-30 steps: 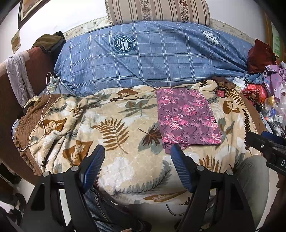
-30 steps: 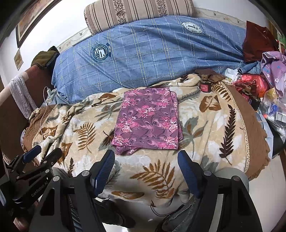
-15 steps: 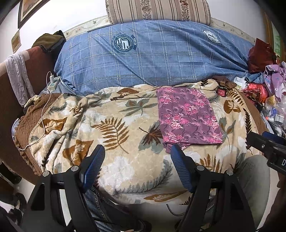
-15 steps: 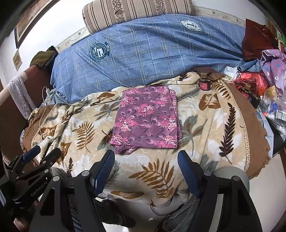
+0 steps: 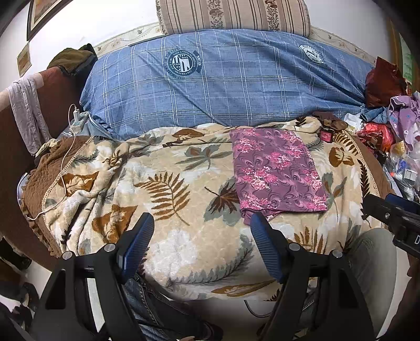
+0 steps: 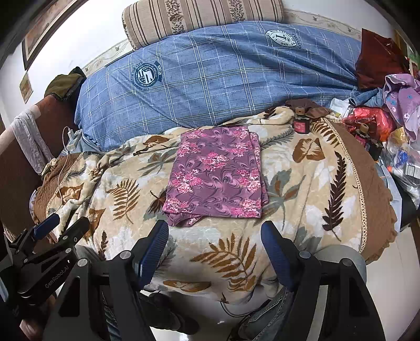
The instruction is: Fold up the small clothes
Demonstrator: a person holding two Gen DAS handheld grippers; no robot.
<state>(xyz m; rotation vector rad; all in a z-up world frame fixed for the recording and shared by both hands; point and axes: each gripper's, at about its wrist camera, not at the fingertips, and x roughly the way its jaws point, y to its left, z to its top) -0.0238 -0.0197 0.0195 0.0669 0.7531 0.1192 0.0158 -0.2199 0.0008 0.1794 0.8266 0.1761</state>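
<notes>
A purple cloth with pink flowers [image 5: 278, 170] lies folded flat in a rectangle on a leaf-patterned blanket [image 5: 183, 183]; an under layer sticks out at its near edge. It also shows in the right wrist view [image 6: 215, 175]. My left gripper [image 5: 200, 230] is open and empty, held above the blanket's near edge, left of the cloth. My right gripper [image 6: 214, 236] is open and empty, just in front of the cloth's near edge, apart from it. Each gripper shows at the side of the other's view.
A blue checked quilt [image 5: 223, 78] and a striped pillow [image 5: 233, 15] lie behind the blanket. Two small red jars [image 6: 300, 120] stand near the back right. A heap of clothes and bags [image 6: 388, 112] crowds the right side. A charger cable [image 5: 65, 162] trails at the left.
Both grippers stay open and empty. The views shift very slightly; the cloth has not moved.
</notes>
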